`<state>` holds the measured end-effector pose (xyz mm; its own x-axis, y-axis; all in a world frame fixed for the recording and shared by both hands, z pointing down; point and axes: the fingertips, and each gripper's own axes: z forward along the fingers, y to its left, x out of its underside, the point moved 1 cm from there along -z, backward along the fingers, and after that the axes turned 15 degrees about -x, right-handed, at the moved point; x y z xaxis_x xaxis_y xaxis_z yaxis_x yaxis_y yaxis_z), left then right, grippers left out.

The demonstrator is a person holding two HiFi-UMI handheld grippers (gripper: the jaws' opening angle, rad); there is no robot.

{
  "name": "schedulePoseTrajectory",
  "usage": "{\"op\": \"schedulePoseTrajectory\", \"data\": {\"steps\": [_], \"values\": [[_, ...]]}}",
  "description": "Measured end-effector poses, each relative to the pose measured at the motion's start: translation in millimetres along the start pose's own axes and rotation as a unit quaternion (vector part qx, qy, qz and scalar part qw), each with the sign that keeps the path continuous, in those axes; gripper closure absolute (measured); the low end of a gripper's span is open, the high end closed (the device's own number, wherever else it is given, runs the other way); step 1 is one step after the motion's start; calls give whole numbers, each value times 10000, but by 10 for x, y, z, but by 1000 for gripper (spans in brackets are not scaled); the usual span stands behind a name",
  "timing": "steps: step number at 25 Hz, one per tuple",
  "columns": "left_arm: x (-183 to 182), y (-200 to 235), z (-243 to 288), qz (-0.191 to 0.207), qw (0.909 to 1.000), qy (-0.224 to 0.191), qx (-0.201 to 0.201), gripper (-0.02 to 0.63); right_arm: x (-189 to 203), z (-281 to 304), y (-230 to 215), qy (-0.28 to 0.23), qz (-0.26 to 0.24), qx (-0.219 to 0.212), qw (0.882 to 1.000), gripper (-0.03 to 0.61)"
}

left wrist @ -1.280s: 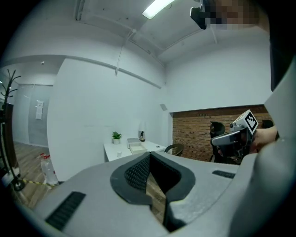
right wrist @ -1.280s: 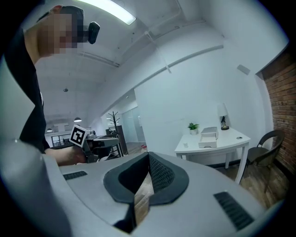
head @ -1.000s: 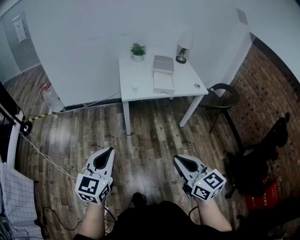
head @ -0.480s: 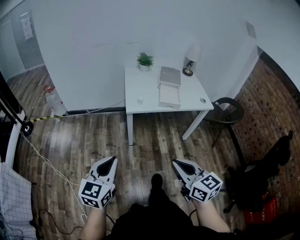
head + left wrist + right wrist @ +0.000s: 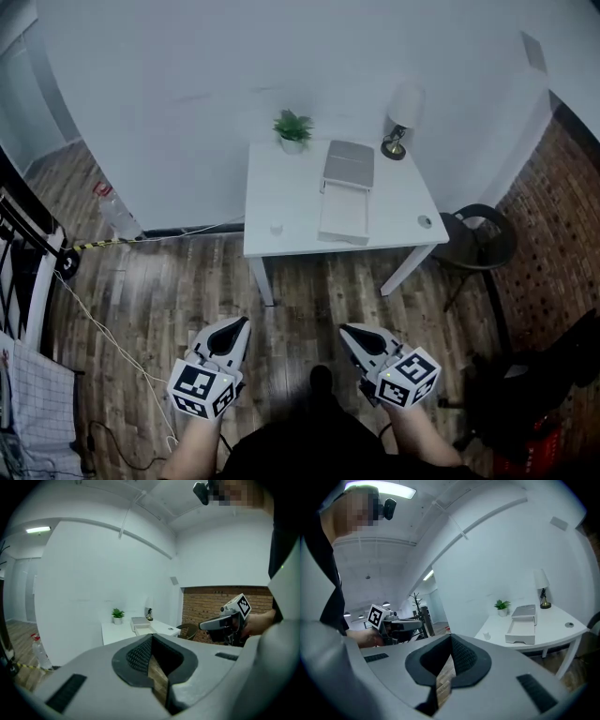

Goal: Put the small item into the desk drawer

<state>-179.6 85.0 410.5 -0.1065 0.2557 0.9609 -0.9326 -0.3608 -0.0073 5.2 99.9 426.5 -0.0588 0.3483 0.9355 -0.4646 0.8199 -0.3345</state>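
Jaws of left gripper and right gripper clenched empty, well apart from white desk

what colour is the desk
White: the desk shows best in the head view.

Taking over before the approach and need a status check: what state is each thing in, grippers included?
Left gripper: shut, empty.
Right gripper: shut, empty.
Desk drawer: pulled open.
Small item: resting on the white table, outside the drawer.
Potted plant: upright.
Lamp: upright; lit or not, cannot tell.
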Motion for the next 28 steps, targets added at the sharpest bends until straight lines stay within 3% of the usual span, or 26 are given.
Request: {"op": "schedulePoseTrajectory", "data": {"steps": [6, 16, 28], "values": [[-202, -149, 664, 121, 9997, 173, -126, 606, -232, 18, -787, -29, 196, -118, 9997, 575], [-313, -148, 1307, -75, 9976, 359, -592, 606, -454, 159, -1471, 270, 211, -668, 9972, 575], [-343, -122, 1563, -143, 9970, 311, -687, 606, -500, 145, -1598, 394, 129, -736, 9964, 575]]}}
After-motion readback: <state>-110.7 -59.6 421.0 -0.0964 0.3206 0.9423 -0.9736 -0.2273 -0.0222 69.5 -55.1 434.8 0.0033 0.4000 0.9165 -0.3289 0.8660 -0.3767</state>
